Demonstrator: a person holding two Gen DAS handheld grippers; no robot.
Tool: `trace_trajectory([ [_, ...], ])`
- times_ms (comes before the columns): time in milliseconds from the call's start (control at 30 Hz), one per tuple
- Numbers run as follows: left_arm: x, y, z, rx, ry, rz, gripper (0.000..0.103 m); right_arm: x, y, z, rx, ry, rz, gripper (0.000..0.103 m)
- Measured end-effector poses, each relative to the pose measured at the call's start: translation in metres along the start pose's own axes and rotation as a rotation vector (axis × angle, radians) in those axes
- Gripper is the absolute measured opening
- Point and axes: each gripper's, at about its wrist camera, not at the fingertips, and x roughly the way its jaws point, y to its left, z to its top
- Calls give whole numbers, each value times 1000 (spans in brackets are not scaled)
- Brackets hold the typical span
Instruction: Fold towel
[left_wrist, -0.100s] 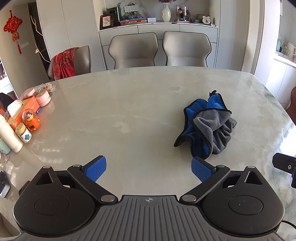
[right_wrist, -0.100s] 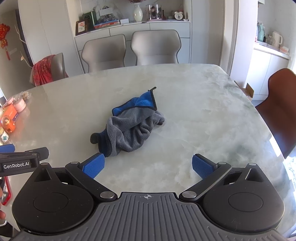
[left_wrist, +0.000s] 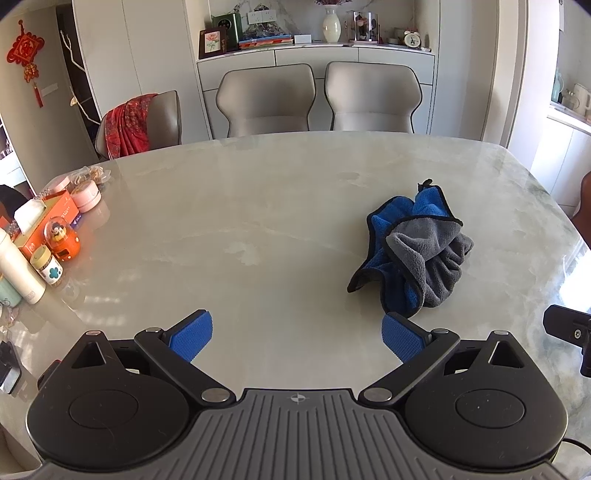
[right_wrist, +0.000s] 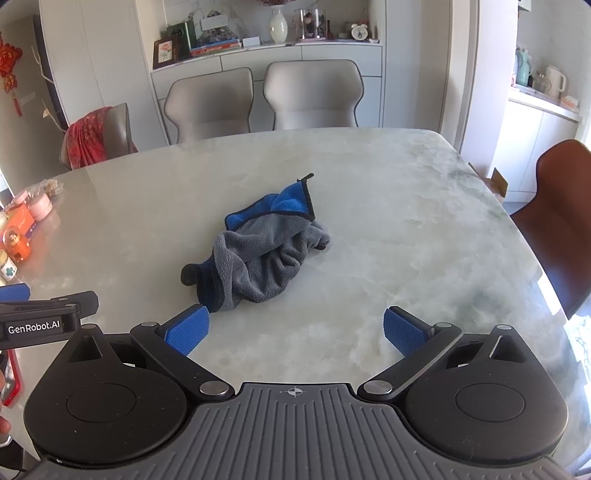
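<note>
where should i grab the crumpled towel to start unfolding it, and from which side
Probably the far corner of the towel, the black-trimmed tip with its small loop that sticks up clear of the heap. Come over the top from the near side with the right gripper, open and nearest. The left gripper, also open, could take the dark tip poking out at the near left.

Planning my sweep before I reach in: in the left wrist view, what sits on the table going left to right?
White bottle → small jar → orange toy → pink container → crumpled towel → tip of the right gripper.
</note>
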Motion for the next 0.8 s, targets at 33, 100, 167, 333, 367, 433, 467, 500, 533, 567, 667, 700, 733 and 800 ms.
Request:
trace_trajectory([
  [33, 0, 0, 0, -3, 0, -1, 101, 0, 0, 0, -1, 1, -1, 102],
  [100, -1, 1, -4, 4, -26, 0, 101, 0, -1, 1, -2, 4, -2, 102],
  [167, 0, 1, -5, 6, -21, 1, 101, 0, -2, 1, -3, 7, -4, 102],
  [333, 2, 1, 1, 10, 2, 5, 101, 0, 3, -1, -14, 1, -14, 102],
  [367, 2, 1, 1, 11, 3, 4, 101, 1, 1, 0, -11, 6, -10, 102],
  [433, 2, 0, 1, 12, 6, 5, 101, -1, 0, 2, -12, 11, -11, 102],
  [467, 2, 0, 1, 14, 7, 4, 101, 0, -1, 2, -13, 13, -12, 102],
  [500, 2, -1, 1, 15, 9, 3, 101, 1, -1, 1, -13, 15, -11, 102],
  [533, 2, -1, 1, 17, 10, 3, 101, 2, -1, 1, -14, 18, -9, 102],
  [567, 2, -1, 2, 17, 11, 2, 101, 2, 0, 2, -18, 21, -3, 102],
  [667, 4, 0, 0, 16, 11, -2, 101, 2, -1, 2, -32, 16, 31, 102],
  [700, 4, 0, 0, 15, 12, -4, 101, 1, 0, 2, -37, 9, 39, 102],
  [733, 5, 1, 0, 14, 12, -6, 101, 0, 0, 3, -43, 3, 44, 102],
  [800, 5, 1, 1, 13, 14, -10, 101, 0, 0, 3, -54, -2, 38, 102],
])
